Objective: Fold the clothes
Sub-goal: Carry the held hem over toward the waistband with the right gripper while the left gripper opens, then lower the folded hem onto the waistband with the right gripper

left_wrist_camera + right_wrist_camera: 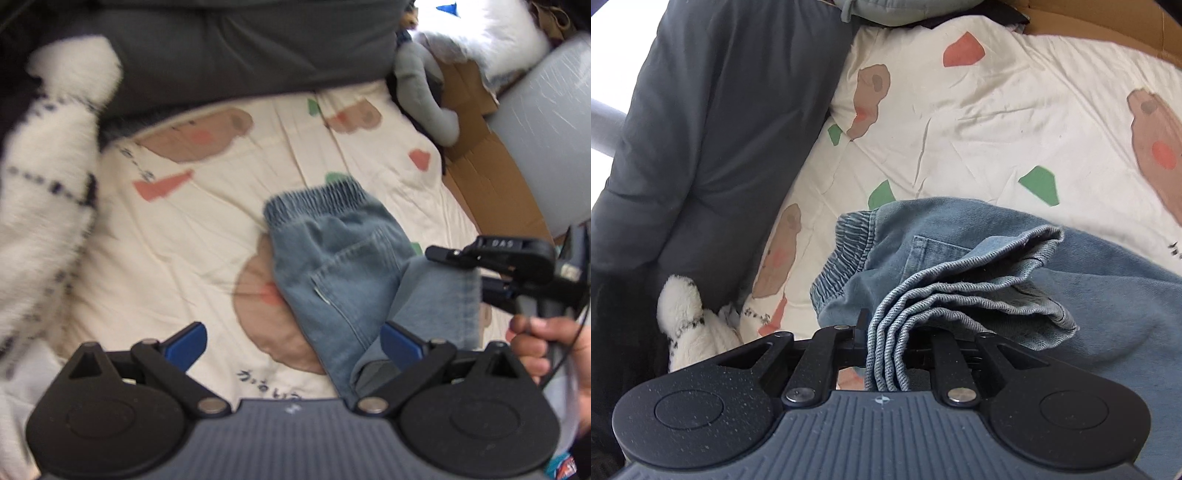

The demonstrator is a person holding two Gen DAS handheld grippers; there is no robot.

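Two grippers over the bed [192, 236]: the right gripper [882, 343], fingertips hidden, pinches the jeans [979, 266] hems; the left gripper [291, 343] hangs wide open, empty, above them.

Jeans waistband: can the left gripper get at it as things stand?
Probably yes. The left gripper is open above the jeans, and the elastic waistband lies bare on the bedsheet; the right gripper sits off to the side.
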